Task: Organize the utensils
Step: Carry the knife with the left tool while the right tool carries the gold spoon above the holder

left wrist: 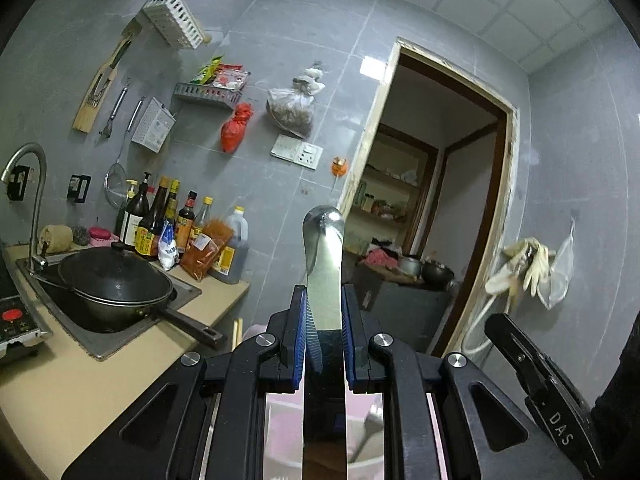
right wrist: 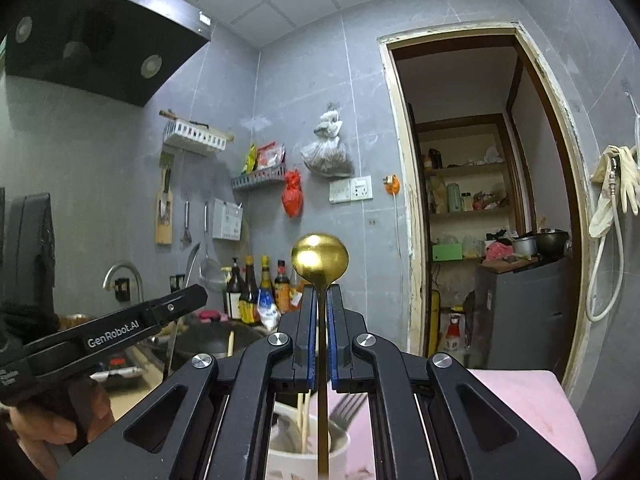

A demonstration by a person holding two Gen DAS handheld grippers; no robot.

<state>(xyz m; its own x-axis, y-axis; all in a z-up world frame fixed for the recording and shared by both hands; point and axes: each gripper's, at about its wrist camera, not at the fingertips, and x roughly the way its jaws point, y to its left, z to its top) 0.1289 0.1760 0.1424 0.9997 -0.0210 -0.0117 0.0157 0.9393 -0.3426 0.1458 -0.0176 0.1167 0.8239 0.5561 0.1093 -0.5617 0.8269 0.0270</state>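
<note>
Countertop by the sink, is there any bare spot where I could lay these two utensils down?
The beige countertop is bare in front of the sink, between the stove edge and the wok handle. Behind the sink, the bottles crowd the wall. The pink board right of the utensil cup also looks free.

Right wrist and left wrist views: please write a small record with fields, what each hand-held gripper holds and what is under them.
left hand-held gripper: shut on a silver knife, blade pointing forward and up
right hand-held gripper: shut on a gold spoon, bowl above the fingertips
below the grippers: white utensil cup holding a fork and chopsticks
under the cup: pink surface
background: black wok in the sink, sauce bottles by the wall
</note>
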